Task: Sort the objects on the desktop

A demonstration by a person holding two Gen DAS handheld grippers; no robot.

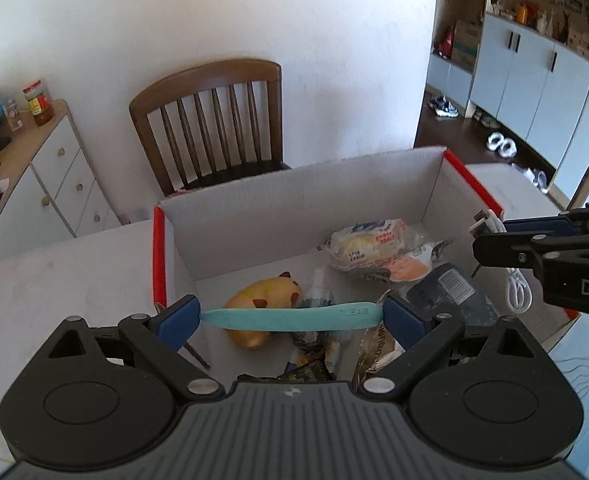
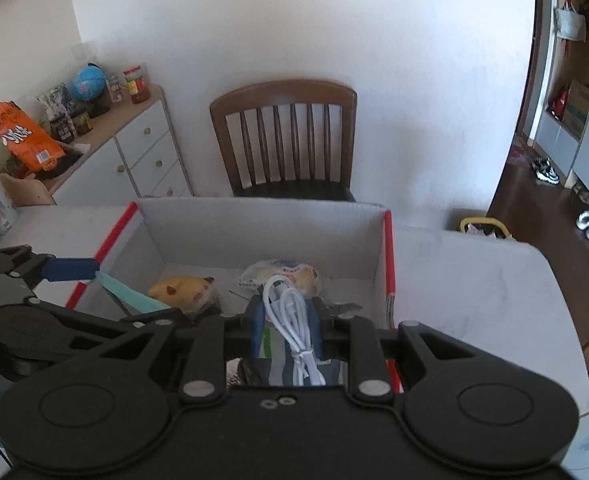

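My left gripper (image 1: pixel 290 316) is shut on a long teal plastic tool (image 1: pixel 290 317), clamped end to end between its blue pads and held level above the open cardboard box (image 1: pixel 294 200). My right gripper (image 2: pixel 286 320) is shut on a coiled white cable (image 2: pixel 290 312), over the right part of the same box (image 2: pixel 262 220). Inside lie a yellow squishy toy (image 1: pixel 262 300), a wrapped bread packet (image 1: pixel 368 246), a dark pouch (image 1: pixel 450 292) and several snack wrappers. The right gripper (image 1: pixel 482 236) with the cable shows at the right edge of the left wrist view.
The box has red-edged flaps and stands on a white table (image 1: pixel 54 280). A brown wooden chair (image 1: pixel 214 120) stands behind the table against the wall. A white drawer cabinet (image 2: pixel 142 152) with jars and a globe sits at the left. A yellow-rimmed bin (image 2: pixel 482 228) is beyond the table's right side.
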